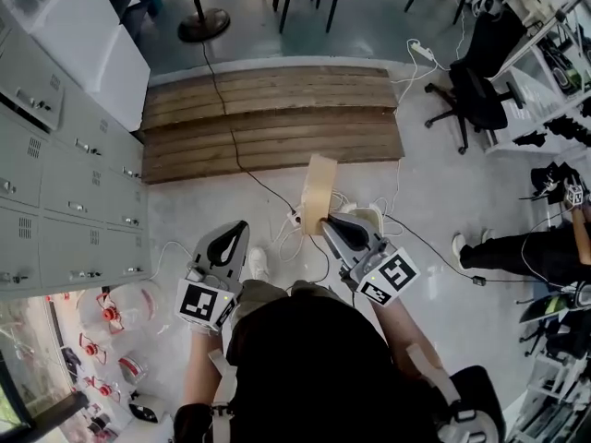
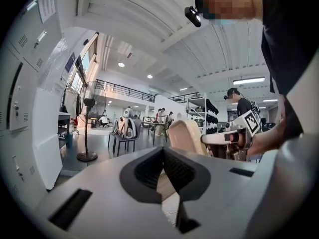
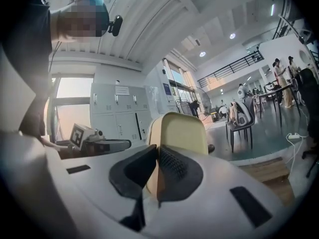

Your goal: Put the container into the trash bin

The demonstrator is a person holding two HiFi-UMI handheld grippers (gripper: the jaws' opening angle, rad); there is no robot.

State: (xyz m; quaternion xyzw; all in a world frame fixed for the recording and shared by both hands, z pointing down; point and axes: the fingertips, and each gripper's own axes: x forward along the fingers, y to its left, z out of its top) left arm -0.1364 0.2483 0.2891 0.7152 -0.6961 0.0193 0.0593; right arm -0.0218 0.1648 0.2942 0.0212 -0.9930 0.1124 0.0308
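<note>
We lose the lower end of the container (image 1: 319,187) behind the right gripper (image 1: 330,227) in the head view. In the right gripper view its bottom edge disappears between the closed pads. A pale rounded thing (image 1: 367,218) on the floor just behind that gripper is mostly covered, and we cannot tell what it is. The wearer's head and shoulders (image 1: 305,358) hide the floor beneath. The lockers (image 1: 55,183) run off the left edge, and a bystander (image 1: 517,252) in black is cut by the right edge. In the left gripper view, the people (image 2: 162,116) across the hall are too small to make out.
</note>
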